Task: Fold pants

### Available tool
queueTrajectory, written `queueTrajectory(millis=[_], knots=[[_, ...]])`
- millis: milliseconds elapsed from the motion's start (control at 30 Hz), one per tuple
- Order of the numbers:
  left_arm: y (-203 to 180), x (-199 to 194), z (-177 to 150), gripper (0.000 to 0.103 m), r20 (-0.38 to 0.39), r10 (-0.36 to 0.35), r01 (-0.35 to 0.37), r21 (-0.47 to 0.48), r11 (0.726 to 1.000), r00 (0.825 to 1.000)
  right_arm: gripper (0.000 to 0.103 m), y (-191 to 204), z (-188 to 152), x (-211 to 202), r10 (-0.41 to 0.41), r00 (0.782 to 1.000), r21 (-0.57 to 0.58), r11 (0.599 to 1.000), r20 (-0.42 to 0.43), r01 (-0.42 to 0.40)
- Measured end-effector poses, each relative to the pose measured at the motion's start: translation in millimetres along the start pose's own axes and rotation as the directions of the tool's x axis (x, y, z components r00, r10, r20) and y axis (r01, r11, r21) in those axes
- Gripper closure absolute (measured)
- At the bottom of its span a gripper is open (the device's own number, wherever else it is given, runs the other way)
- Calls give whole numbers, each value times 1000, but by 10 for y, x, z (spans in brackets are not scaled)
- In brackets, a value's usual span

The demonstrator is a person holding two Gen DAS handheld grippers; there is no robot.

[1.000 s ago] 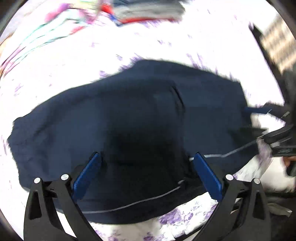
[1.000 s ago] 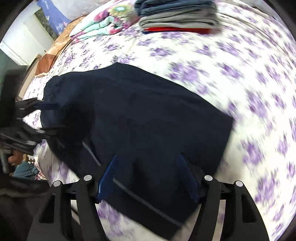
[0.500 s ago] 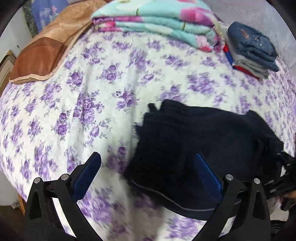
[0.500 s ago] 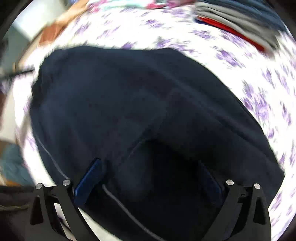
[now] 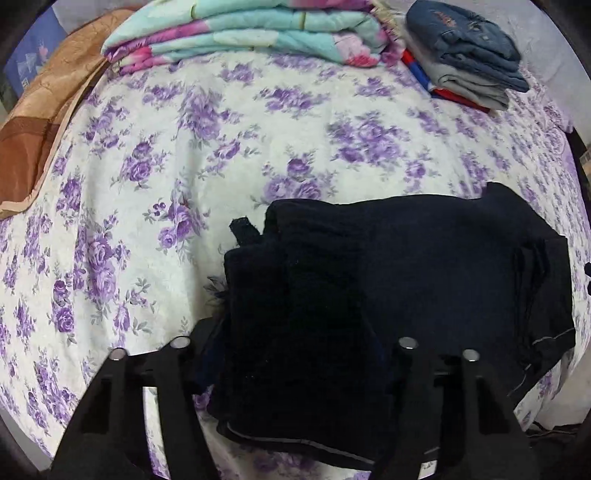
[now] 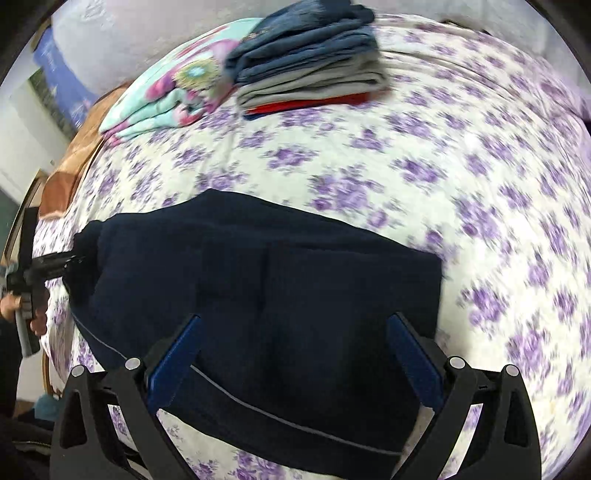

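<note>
The dark navy pants point(image 5: 424, 266) lie folded on the flowered bedsheet near the front edge, with a thin grey stripe along one side. My left gripper point(image 5: 295, 332) is shut on the left end of the pants, the cloth bunched between its fingers. In the right wrist view the pants point(image 6: 280, 280) fill the middle, and my right gripper point(image 6: 291, 354) is open just above their near edge, its blue pads on either side. The left gripper also shows at the far left of that view point(image 6: 55, 262), holding the pants' corner.
A stack of folded jeans and other clothes point(image 5: 469, 55) sits at the back right of the bed. A folded turquoise-and-pink blanket point(image 5: 243, 33) lies at the back, and a brown quilt point(image 5: 40, 125) at the back left. The flowered sheet point(image 5: 184, 166) spreads between them.
The left gripper has closed on the left end of the pants, where it was open before. The right gripper has pulled back from close over the cloth and stays open.
</note>
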State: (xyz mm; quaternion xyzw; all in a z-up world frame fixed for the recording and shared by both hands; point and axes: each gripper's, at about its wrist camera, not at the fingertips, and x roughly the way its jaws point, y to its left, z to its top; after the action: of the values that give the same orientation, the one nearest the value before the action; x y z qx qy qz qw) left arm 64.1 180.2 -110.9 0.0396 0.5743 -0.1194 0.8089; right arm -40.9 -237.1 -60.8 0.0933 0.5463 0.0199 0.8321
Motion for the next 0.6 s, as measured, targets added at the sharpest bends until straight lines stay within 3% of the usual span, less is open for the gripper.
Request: queueTrajectory(millis=[67,100,233,333,400,567,600], knots=[[-58,-174,-43,57,25,-3,2,9,1000,1000,3,-102,1,107,5,1000,3,1000,-2,-5],[-96,-278,-60,68,39,-18,17,18,1000,999,3,-113,-4,106,16,1000,0,1000,-1,-16],[-481,-837,-130,78,92,-52,45,69,997,994,3,-165,31,107,73,997,-27,997,16,-73],[-1015,-1248,-167,79,137,-93,74,141,987,986,3,-184,122,110,119,992,-57,991,28,-118],[-1455,-1381,-152,79,127,-130,105,188,977,983,3,-232,150,66,145,989,-64,988,36,-143],[-2566,-1144,-101,77,82,-155,120,329,937,985,4,-628,54,-36,181,982,-18,983,48,-180],[-2729,-1052,-97,64,65,-186,155,333,930,980,4,-703,20,-34,182,982,-6,983,41,-182]])
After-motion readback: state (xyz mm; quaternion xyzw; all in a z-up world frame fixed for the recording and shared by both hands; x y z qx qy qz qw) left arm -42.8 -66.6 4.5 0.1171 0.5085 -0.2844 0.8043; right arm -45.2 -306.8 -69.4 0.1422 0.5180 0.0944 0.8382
